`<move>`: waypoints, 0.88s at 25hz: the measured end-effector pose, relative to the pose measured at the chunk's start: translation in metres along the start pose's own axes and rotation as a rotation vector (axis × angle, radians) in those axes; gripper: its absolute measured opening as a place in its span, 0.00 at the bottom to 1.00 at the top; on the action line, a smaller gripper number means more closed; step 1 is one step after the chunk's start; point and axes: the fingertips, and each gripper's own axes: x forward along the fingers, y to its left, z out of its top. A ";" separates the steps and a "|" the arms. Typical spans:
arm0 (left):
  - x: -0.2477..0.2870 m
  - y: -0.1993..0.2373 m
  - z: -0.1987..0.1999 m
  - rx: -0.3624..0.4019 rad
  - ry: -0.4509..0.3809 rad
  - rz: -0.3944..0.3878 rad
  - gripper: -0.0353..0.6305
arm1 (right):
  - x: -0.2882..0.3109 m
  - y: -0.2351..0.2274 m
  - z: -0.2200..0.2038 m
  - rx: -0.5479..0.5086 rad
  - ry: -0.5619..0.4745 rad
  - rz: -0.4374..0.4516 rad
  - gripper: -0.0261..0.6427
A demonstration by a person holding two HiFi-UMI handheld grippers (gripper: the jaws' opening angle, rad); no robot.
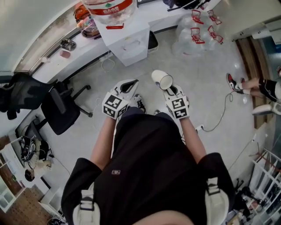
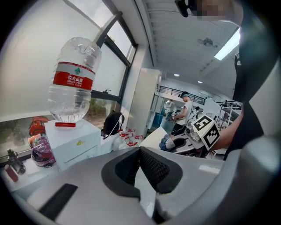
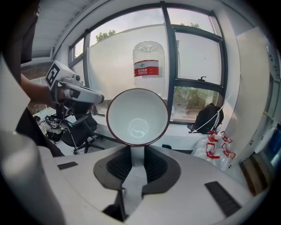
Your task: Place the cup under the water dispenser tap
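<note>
A white cup (image 1: 163, 80) with a dark red rim lies on its side in my right gripper (image 1: 170, 89), which is shut on its handle. In the right gripper view the cup's (image 3: 137, 116) empty mouth faces the camera just beyond the right gripper (image 3: 137, 151). The white water dispenser (image 1: 125, 37), topped by a large bottle (image 1: 109, 9) with a red label, stands ahead by the window counter. My left gripper (image 1: 129, 85) is level with the right one, shut and empty. The left gripper (image 2: 141, 154) view has the dispenser (image 2: 72, 143) at left. I cannot make out a tap.
A black office chair (image 1: 59, 110) stands to the left. Several empty bottles with red handles (image 1: 197, 28) lie right of the dispenser. Another person's feet (image 1: 250, 85) and a floor cable (image 1: 219, 118) are at right. A dark backpack (image 3: 208, 118) rests by the window.
</note>
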 end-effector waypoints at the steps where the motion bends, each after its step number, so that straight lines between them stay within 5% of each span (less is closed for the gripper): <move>1: 0.001 0.004 0.000 0.000 0.000 -0.004 0.05 | 0.002 0.001 0.001 0.001 0.003 -0.002 0.11; 22: -0.046 0.085 -0.017 -0.057 -0.048 0.076 0.05 | 0.065 0.026 0.017 -0.079 0.066 0.020 0.11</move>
